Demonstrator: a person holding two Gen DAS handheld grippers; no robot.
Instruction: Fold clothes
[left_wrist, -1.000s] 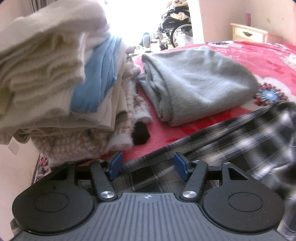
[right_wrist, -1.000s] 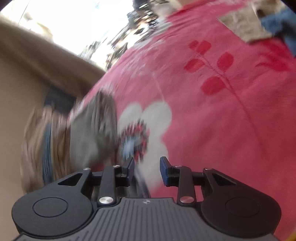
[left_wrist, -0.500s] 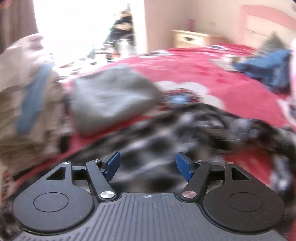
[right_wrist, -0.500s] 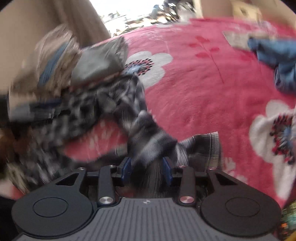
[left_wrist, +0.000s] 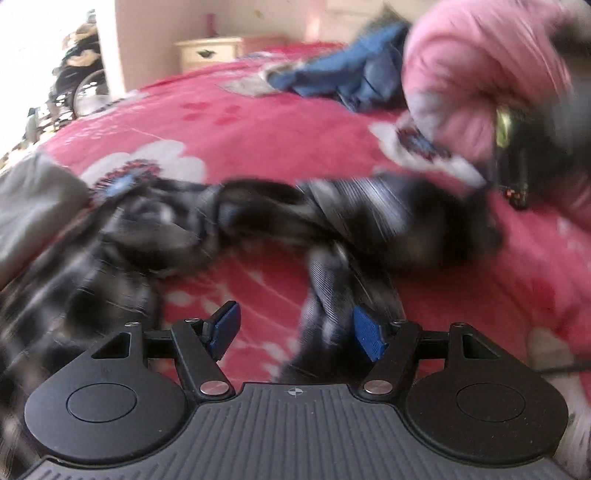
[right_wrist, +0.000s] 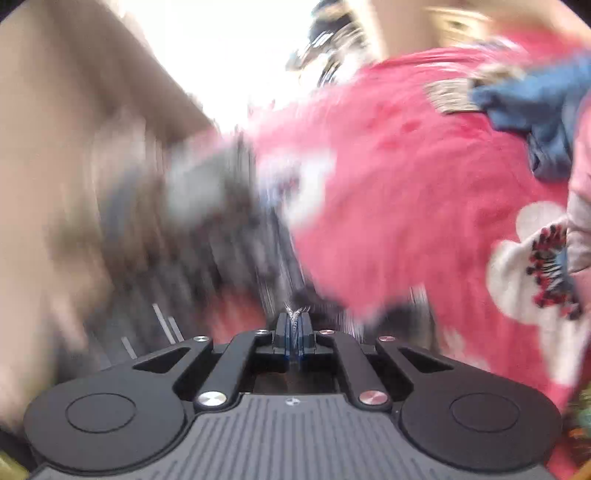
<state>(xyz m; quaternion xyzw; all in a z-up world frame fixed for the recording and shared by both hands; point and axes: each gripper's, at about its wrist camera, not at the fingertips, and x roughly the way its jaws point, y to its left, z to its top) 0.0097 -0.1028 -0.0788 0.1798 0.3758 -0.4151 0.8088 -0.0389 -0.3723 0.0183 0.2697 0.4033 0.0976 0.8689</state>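
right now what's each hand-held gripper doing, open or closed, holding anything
Left hand-held gripper: open, holding nothing; a fold of the checked shirt lies beside its right finger.
Right hand-held gripper: closed on a thin edge of the checked shirt.

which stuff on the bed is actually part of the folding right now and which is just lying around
In the job:
- black and white checked garment, twisted across the bed
- right gripper, jaws shut on a bit of its fabric
- left gripper, jaws open, a strip of the garment between them

Lying about:
- grey folded garment
- blue clothing
- red flowered bedspread
- bedside cabinet
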